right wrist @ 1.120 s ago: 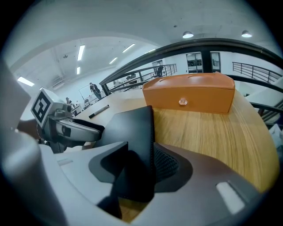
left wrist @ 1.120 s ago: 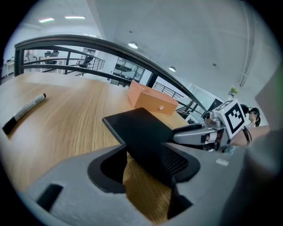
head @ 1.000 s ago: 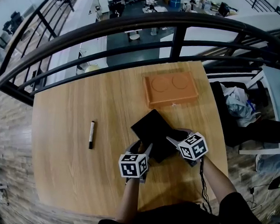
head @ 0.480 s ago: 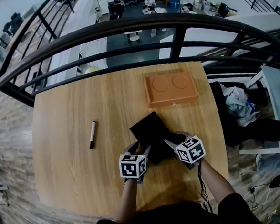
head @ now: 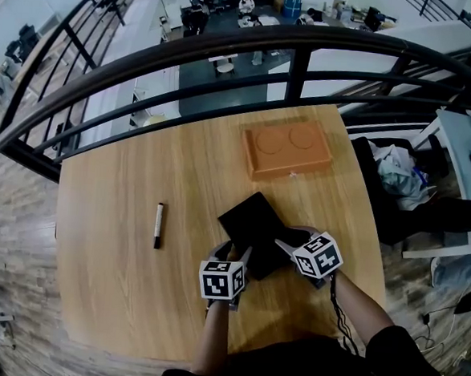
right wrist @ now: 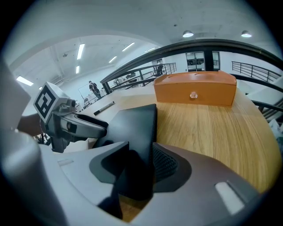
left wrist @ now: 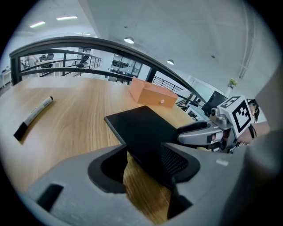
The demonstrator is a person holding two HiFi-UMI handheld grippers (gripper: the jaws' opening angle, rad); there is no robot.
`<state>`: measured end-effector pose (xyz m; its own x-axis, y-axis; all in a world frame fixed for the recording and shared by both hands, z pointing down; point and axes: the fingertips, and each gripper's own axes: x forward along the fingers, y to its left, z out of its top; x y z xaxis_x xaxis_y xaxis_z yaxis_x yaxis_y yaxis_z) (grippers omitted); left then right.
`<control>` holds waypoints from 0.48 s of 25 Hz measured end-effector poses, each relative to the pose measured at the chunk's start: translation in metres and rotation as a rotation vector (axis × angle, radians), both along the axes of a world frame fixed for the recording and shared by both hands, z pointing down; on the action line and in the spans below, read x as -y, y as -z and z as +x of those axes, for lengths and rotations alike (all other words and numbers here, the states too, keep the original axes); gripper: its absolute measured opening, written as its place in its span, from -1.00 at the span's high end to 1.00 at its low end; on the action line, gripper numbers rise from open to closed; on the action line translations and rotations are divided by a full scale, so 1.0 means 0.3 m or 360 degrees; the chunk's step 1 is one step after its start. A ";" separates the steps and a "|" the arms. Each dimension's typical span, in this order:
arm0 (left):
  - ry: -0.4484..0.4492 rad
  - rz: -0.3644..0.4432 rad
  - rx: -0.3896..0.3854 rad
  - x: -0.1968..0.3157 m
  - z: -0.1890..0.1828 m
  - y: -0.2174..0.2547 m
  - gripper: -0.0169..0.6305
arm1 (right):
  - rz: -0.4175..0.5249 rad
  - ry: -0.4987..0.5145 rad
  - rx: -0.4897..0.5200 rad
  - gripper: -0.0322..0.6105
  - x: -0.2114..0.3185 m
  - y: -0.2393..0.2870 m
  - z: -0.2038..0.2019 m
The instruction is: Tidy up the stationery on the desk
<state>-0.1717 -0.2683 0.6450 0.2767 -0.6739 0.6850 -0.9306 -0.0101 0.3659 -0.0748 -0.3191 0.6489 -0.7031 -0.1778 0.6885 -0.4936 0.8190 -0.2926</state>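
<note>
Where the two grippers meet over the near part of the wooden table [head: 123, 296], a flat black slab [head: 253, 219] is bracketed from both sides. The slab's near-left corner is taken between the jaws of the left gripper [head: 236, 254], which are spread apart. The slab is laid against one ribbed pad, while bare wood is seen between it and the other jaw, so no clench is shown. The right gripper [head: 288, 239] is set at the slab's near-right corner. Its jaws are spread wide and have just been closing a little, with the slab's edge stood between them against one ribbed pad and the other side lost in shadow, so a firm grasp is not shown there either. Beyond the slab's far corner, well apart from it, an orange box [head: 288, 149] is placed, closed. Two round recesses are pressed into its lid and a small pale knob is fixed to its front, and nothing of its contents can be seen. Off to the left of the left gripper, well apart from it, a marker [head: 158, 224] is laid on the bare wood, outside any container.
</note>
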 end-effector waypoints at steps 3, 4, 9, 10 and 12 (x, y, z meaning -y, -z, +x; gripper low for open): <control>-0.0009 -0.0007 0.0011 -0.019 -0.005 -0.001 0.25 | 0.0000 0.0001 -0.0010 0.35 -0.024 0.000 -0.003; -0.0013 -0.0010 0.0018 -0.026 -0.007 -0.001 0.25 | -0.0001 0.0000 -0.0011 0.35 -0.032 0.000 -0.005; -0.0026 -0.0017 0.0033 -0.049 -0.010 -0.010 0.25 | -0.0003 -0.0010 -0.0019 0.35 -0.063 -0.008 -0.005; -0.0025 -0.0017 0.0028 -0.054 -0.012 -0.012 0.25 | -0.0005 -0.0013 -0.0020 0.35 -0.071 -0.010 -0.005; -0.0020 -0.0014 0.0015 -0.066 -0.017 -0.015 0.25 | -0.0006 -0.0017 -0.0023 0.35 -0.087 -0.013 -0.007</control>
